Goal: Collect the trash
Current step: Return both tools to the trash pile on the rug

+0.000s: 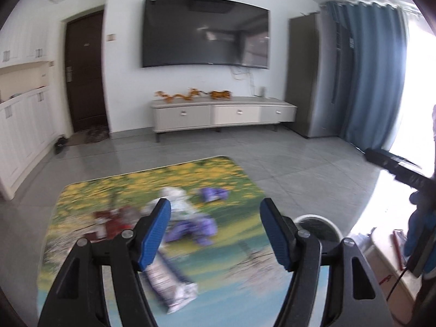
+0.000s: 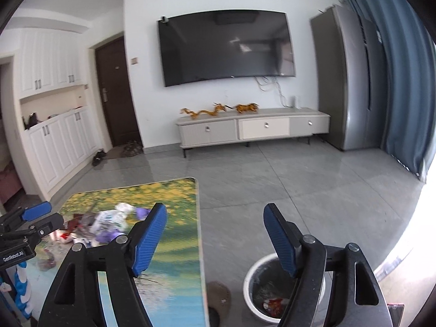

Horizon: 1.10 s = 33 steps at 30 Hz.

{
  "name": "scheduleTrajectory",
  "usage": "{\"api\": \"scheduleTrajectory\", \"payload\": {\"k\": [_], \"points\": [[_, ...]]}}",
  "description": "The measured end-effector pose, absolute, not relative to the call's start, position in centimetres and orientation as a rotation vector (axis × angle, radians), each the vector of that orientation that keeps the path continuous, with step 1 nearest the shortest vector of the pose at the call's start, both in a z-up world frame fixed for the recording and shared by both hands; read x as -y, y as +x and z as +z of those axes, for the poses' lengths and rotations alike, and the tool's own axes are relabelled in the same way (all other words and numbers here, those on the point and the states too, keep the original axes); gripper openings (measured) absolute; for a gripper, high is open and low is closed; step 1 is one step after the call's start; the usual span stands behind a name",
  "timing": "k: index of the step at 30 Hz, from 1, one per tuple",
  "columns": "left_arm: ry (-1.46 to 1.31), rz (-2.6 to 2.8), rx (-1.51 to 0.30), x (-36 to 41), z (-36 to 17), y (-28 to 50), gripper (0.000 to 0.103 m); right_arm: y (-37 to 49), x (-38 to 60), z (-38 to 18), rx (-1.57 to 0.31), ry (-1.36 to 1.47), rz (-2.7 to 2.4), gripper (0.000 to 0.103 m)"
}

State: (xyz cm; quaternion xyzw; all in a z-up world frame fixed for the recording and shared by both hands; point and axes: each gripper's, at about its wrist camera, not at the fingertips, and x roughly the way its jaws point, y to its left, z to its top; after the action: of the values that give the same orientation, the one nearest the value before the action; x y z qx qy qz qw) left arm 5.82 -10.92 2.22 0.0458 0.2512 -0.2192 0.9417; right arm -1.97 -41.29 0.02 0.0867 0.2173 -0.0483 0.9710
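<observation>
Left gripper (image 1: pixel 215 229): blue-padded fingers (image 1: pixel 152 231) spread wide, nothing between them; it hangs above the table (image 1: pixel 245 179), whose top bears a printed scene of yellow flowers and water. Right gripper (image 2: pixel 215 234): fingers likewise apart and empty; its left finger over the table's right edge, its right finger over the waste bin (image 2: pixel 253 294).

Waste bin: white, round, on the floor just beside the table's right side; dark liner inside, with a red wrapper (image 2: pixel 273 303) and some pale scraps at the bottom.

Trash on the table, motion-blurred: a cluster of wrappers (image 1: pixel 188 218), white and purple, toward the table's middle and left; a red packet (image 1: pixel 109 222) at the left of the cluster; one purple wrapper (image 1: pixel 214 193) apart, nearer the far edge; a long white-and-purple packet (image 1: pixel 169 280) nearest the left camera. What each packet is cannot be read.

Farther: grey tiled floor (image 2: pixel 299 179); low TV cabinet (image 2: pixel 253 129) against the white wall, two orange dragon figures (image 2: pixel 207 111) on it; wall-mounted television (image 2: pixel 226 47) above; grey refrigerator (image 2: pixel 343 81) and blue curtain (image 2: pixel 403 81) at right; dark door (image 2: pixel 114 95) and white cupboards (image 2: pixel 60 141) at left.
</observation>
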Motion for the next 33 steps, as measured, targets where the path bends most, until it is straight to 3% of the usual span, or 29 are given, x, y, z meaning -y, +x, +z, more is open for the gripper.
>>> {"api": "scheduleTrajectory", "payload": {"k": [17,33], "points": [[0.023,-0.148,-0.599,-9.1,-4.6,5.5,0.072,1.6,31.3,1.0,-0.489,0.101,0.098,0.078],[0.031,-0.247,-0.737,-11.1,-11.1,7.9,0.072,6.3,23.3,-3.9,-0.704,0.066,0.274,0.081]]}}
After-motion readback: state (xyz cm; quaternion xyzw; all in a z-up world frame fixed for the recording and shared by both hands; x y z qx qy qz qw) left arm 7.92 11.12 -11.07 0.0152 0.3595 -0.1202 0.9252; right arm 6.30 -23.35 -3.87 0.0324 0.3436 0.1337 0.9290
